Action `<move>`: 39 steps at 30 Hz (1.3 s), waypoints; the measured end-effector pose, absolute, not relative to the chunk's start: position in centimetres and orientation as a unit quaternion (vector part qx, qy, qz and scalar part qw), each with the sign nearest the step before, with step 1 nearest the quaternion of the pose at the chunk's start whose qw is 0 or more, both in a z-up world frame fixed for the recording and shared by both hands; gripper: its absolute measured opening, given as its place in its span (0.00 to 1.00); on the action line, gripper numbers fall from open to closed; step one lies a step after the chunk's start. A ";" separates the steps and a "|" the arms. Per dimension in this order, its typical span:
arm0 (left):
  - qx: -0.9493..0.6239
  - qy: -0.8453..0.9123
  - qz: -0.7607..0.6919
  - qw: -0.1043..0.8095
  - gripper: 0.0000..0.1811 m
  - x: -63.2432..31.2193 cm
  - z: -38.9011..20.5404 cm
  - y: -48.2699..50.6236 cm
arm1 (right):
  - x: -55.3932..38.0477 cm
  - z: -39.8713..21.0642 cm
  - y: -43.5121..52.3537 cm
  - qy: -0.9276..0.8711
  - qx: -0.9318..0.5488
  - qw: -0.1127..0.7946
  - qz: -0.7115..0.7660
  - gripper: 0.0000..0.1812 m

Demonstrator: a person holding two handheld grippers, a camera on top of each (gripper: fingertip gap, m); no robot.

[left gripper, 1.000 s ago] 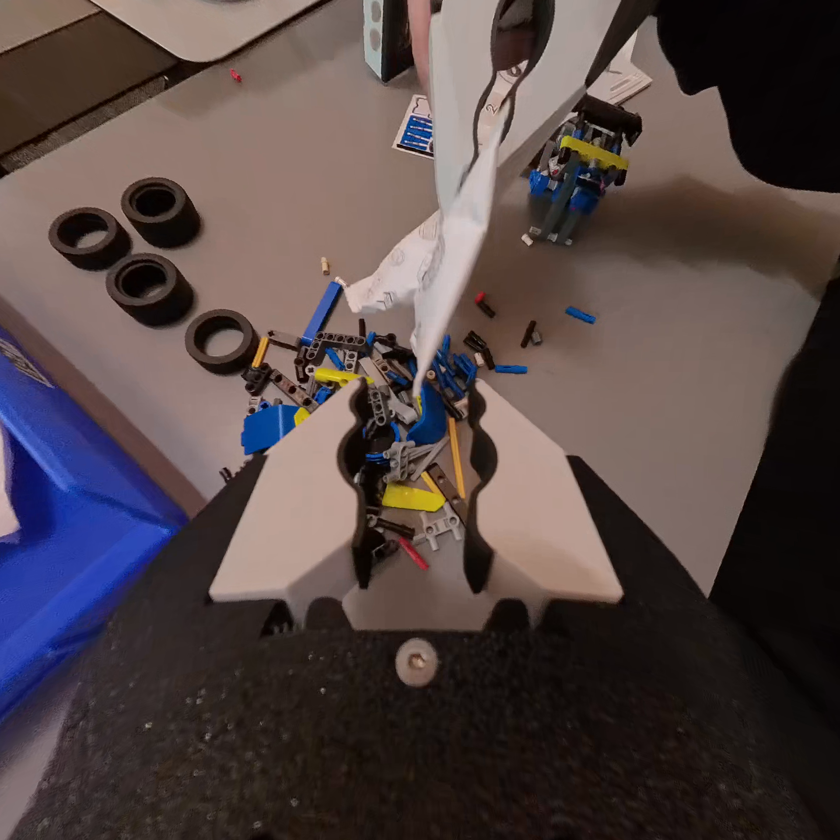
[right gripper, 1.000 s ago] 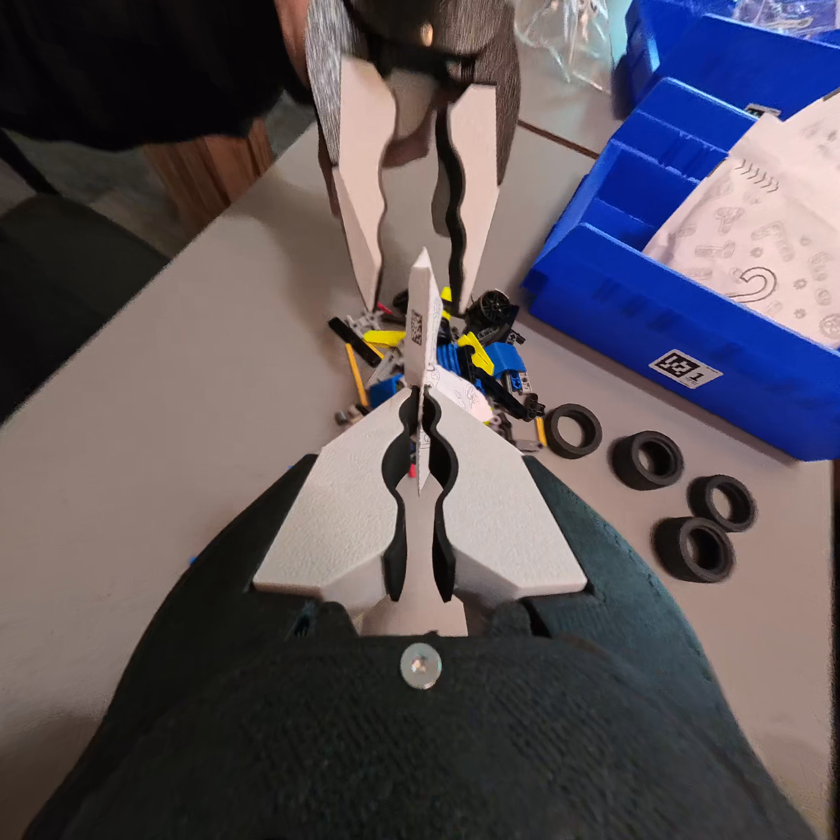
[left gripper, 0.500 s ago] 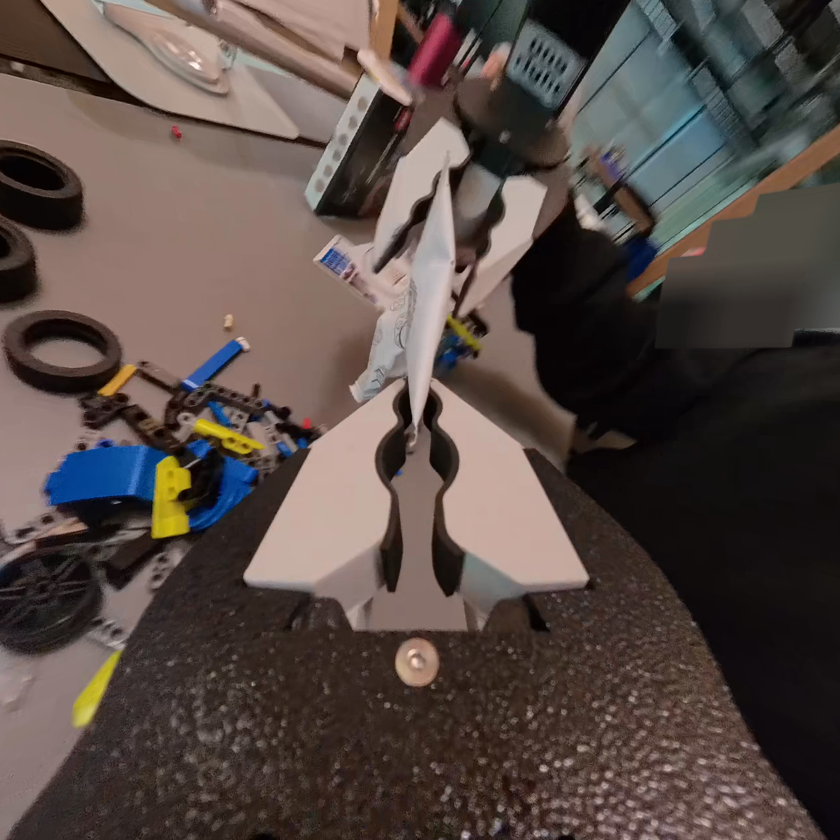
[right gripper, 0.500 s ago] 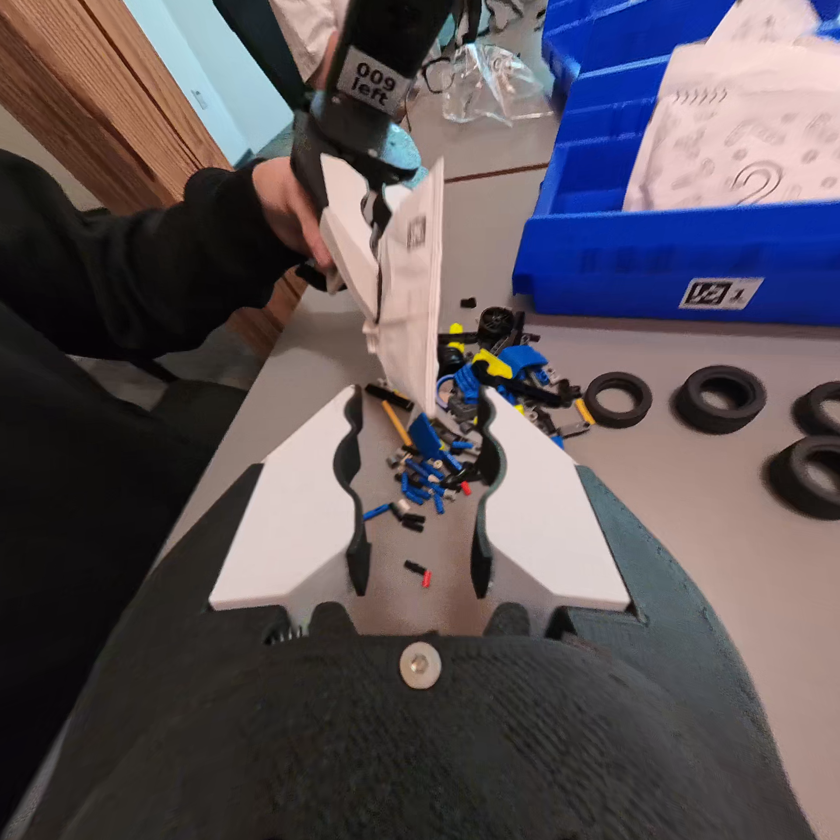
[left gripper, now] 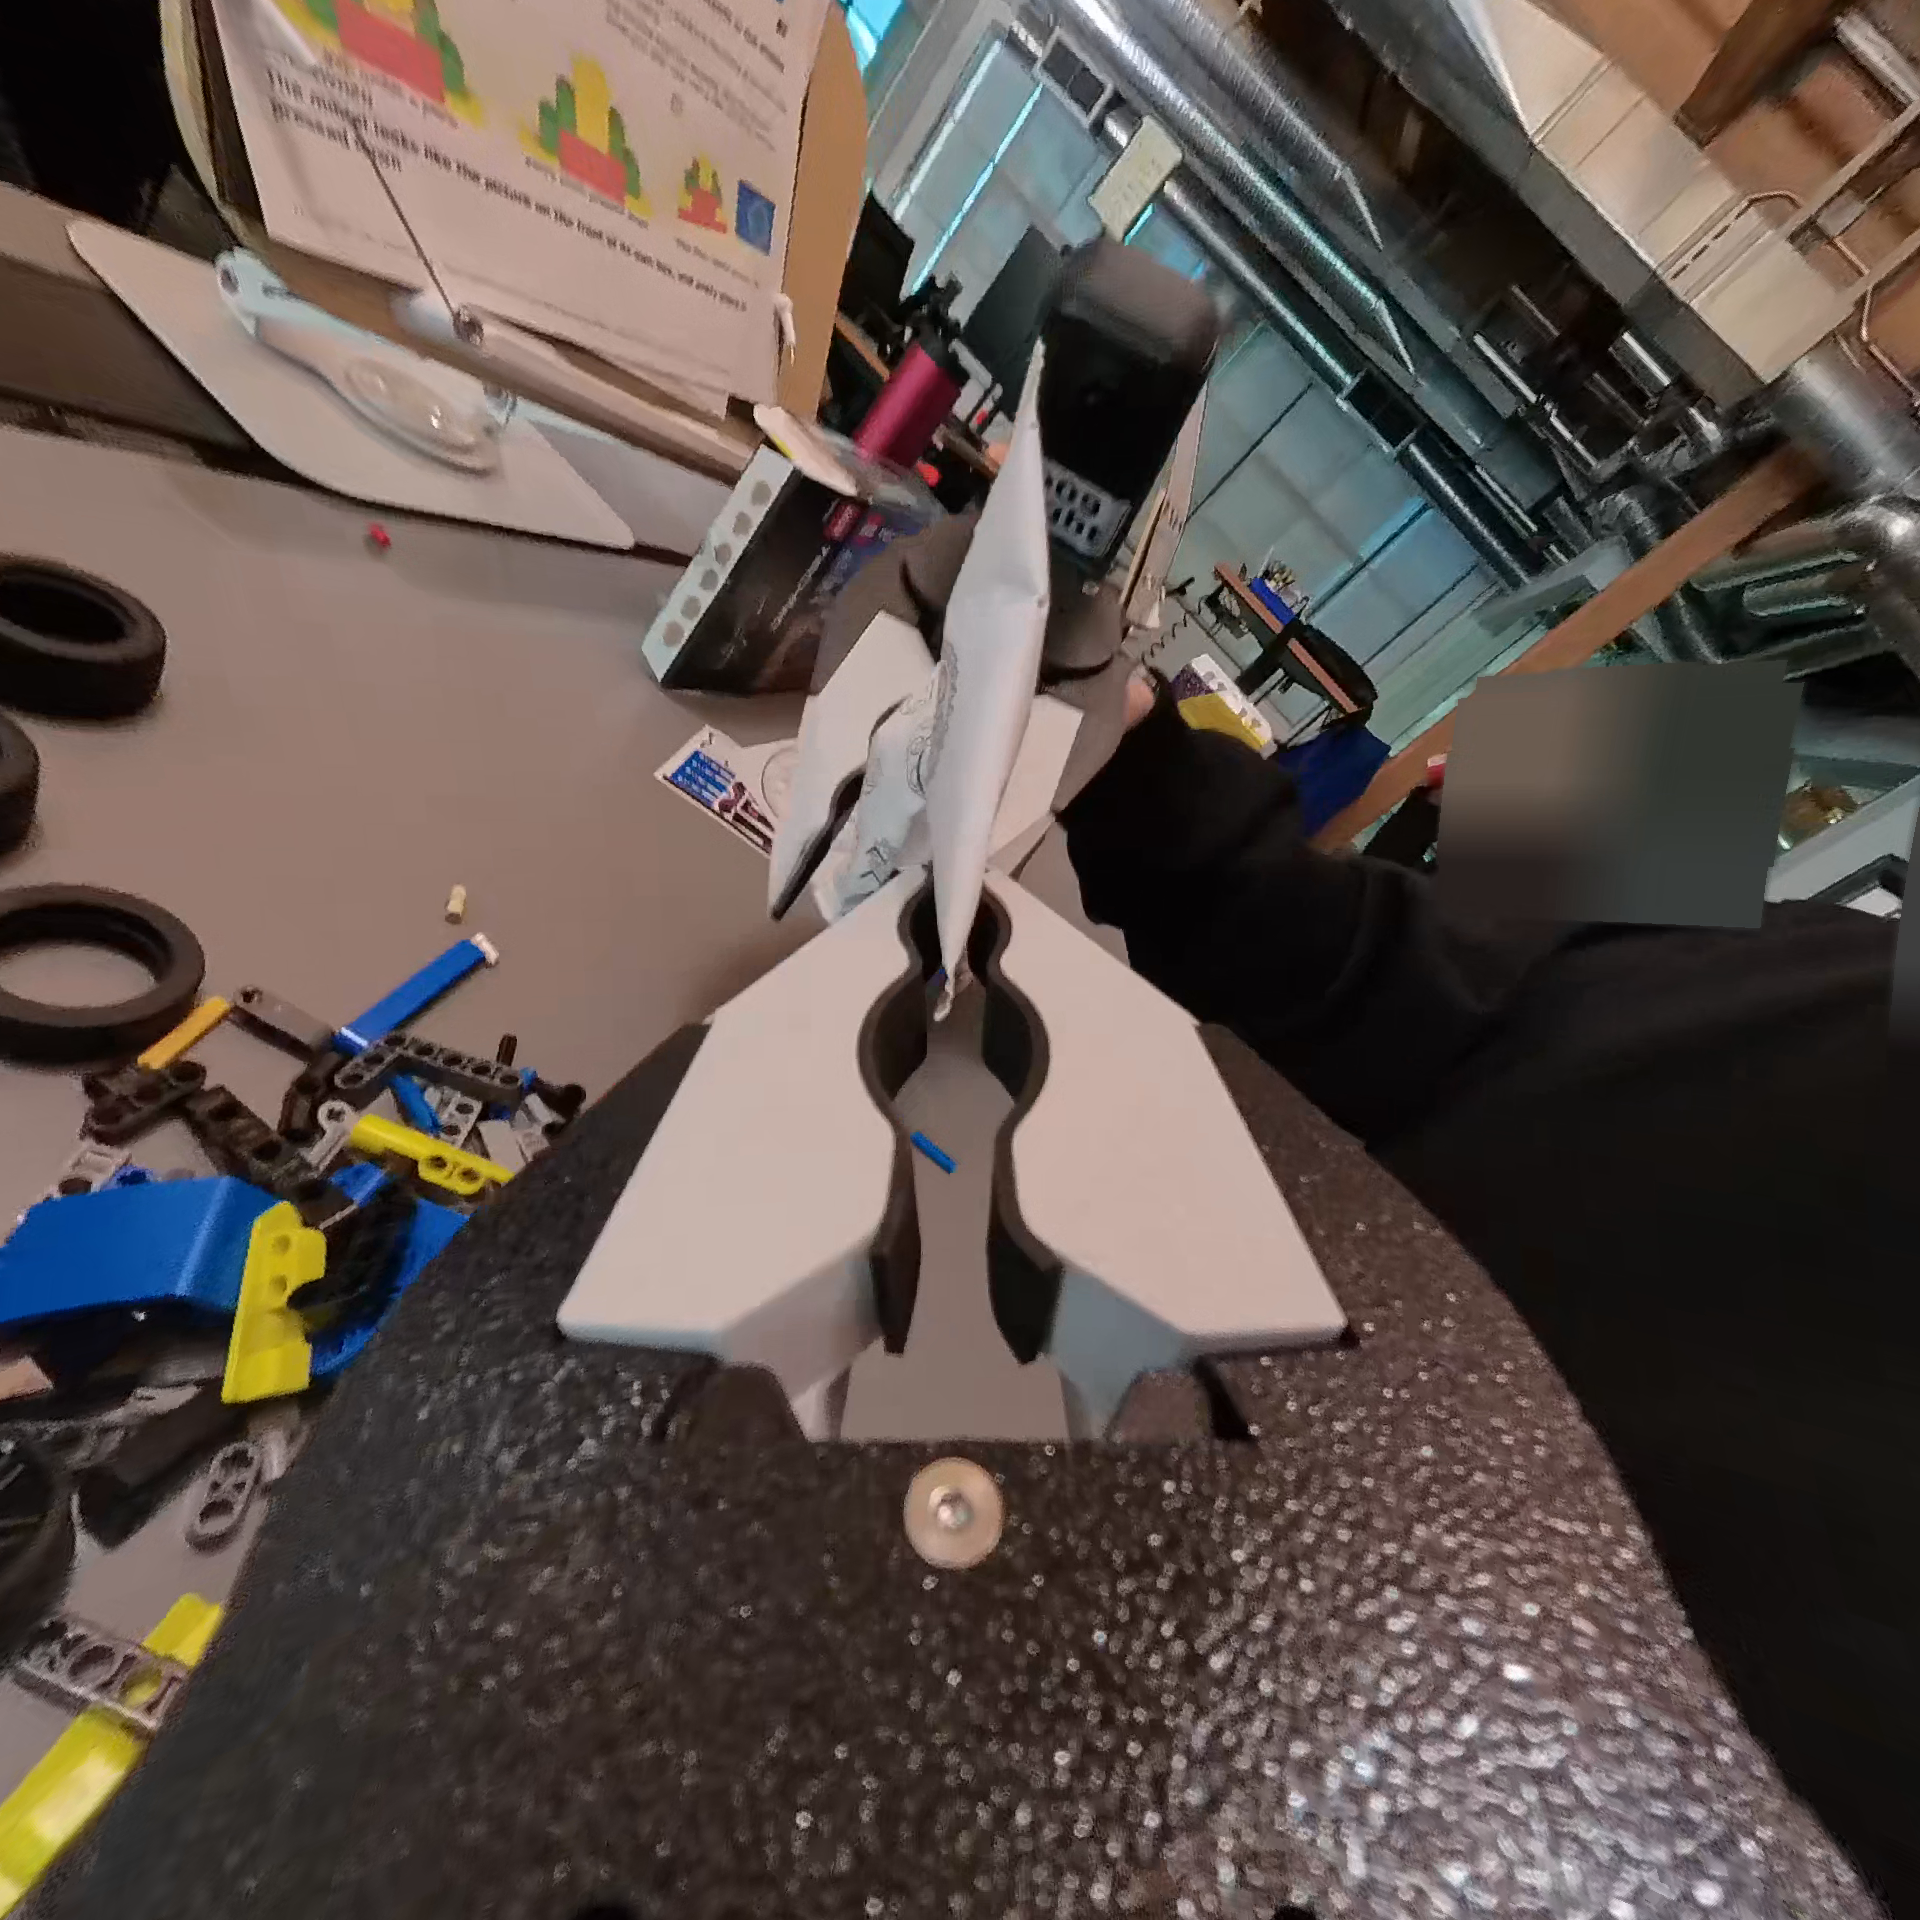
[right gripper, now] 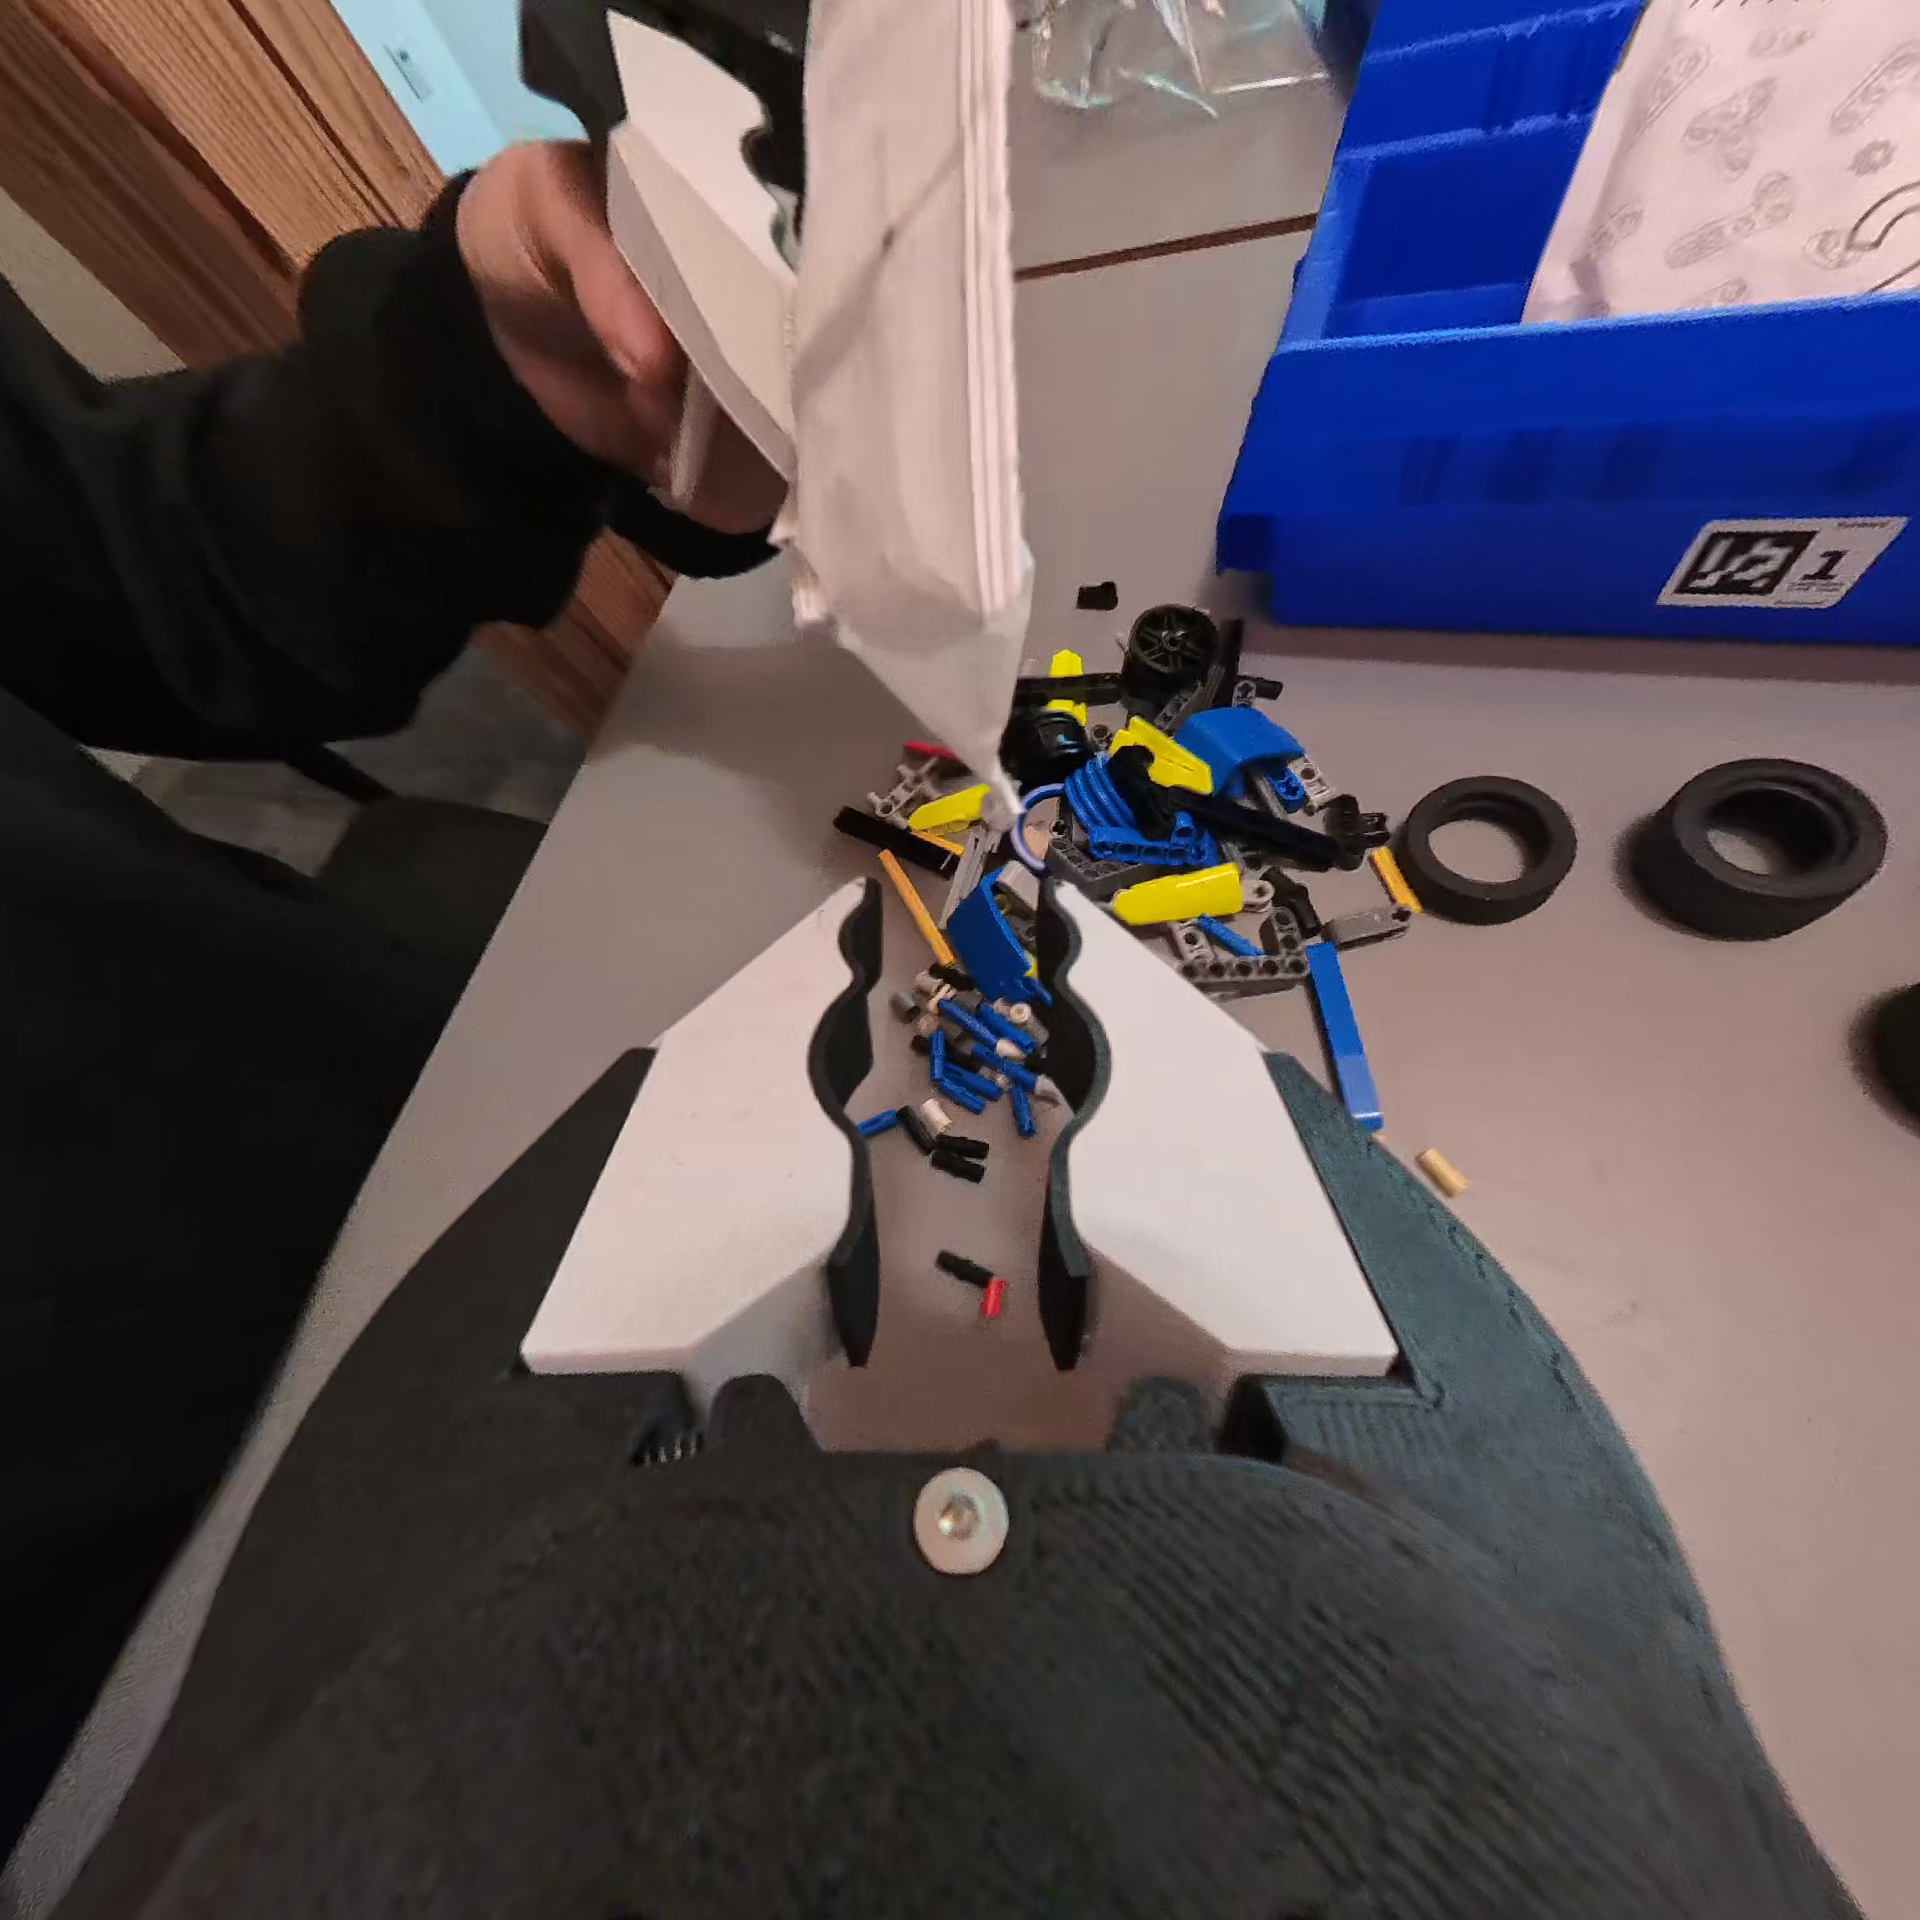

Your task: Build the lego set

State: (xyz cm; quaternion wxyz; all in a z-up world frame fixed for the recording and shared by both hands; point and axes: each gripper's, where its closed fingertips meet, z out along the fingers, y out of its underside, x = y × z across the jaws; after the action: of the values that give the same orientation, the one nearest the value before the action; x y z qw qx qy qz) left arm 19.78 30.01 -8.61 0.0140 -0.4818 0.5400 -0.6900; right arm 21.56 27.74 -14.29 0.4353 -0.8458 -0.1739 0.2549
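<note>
Grey desk (right gripper: 1558, 1195) carries the scene, with a workshop of pipes and windows behind in the left wrist view. Left claw (left gripper: 951, 935) is clenched on the lower edge of a white paper bag (left gripper: 987, 727), which stands up from its tips. Right claw (right gripper: 956, 904) is released, fingers spread, gripping nothing, hovering over the lego pile (right gripper: 1122, 831): loose blue, yellow, black and grey pieces on the desk. Small blue and black pins (right gripper: 977, 1060) lie scattered between its fingers. In the right wrist view the bag (right gripper: 904, 364) hangs from the left claw (right gripper: 769, 260), its bottom corner just over the pile. Black tyres (right gripper: 1486, 852) lie right of the pile, apart from it. Blue bin (right gripper: 1558, 416) sits behind them. Box (left gripper: 748, 592) and sticker sheet (left gripper: 717, 779) sit farther back on the desk.
</note>
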 end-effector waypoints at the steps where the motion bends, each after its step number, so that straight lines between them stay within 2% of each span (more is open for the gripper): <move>1: -0.479 0.535 -0.695 0.017 0.00 19.8 -8.3 30.0 | 21.6 -14.0 28.1 -0.172 -0.840 0.451 0.249 0.13; 3: -0.477 0.527 -0.704 0.015 0.00 19.9 -8.3 29.9 | 21.2 -12.8 28.7 -0.158 -0.818 0.483 0.270 0.10; 5: -0.474 0.517 -0.712 0.006 0.00 19.8 -8.5 29.7 | 21.4 -12.6 29.1 -0.138 -0.816 0.489 0.274 0.15; 8: -0.470 0.502 -0.726 -0.011 0.00 19.5 -8.9 29.5 | 21.4 -13.0 28.8 -0.154 -0.816 0.487 0.270 0.02; 11: -0.471 0.500 -0.727 -0.018 0.00 19.4 -9.7 29.7 | 21.0 -13.6 28.5 -0.198 -0.817 0.483 0.244 0.00; 17: -0.470 0.638 -0.609 0.020 0.00 18.6 -15.3 29.9 | 24.5 -17.4 28.9 -0.361 -0.841 0.402 -0.024 0.00; 21: -0.504 0.688 -0.521 0.041 0.01 18.7 -17.6 31.0 | 25.9 -18.5 30.0 -0.504 -0.768 0.330 -0.219 0.00; 26: -0.574 0.668 -0.473 0.020 0.01 18.8 -18.3 32.2 | 26.4 -19.0 31.3 -0.606 -0.666 0.250 -0.356 0.00; 31: -0.585 0.647 -0.489 -0.004 0.00 18.7 -19.1 32.1 | 26.1 -20.4 31.3 -0.580 -0.703 0.275 -0.308 0.00; 35: -0.565 0.616 -0.548 -0.030 0.00 18.6 -18.0 31.3 | 25.0 -20.4 30.1 -0.507 -0.784 0.310 -0.176 0.00; 36: -0.557 0.601 -0.572 -0.038 0.00 18.7 -17.2 31.2 | 24.7 -20.0 29.6 -0.479 -0.808 0.319 -0.128 0.02; 39: -0.549 0.583 -0.597 -0.042 0.00 18.6 -15.8 31.4 | 23.6 -17.9 28.0 -0.369 -0.864 0.341 0.026 0.22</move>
State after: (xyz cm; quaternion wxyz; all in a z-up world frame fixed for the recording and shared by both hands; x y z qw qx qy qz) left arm 18.56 31.39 -15.83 -0.0423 -0.5485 0.5835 -0.5974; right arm 23.61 28.01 -17.94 0.3409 -0.8644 -0.3686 0.0261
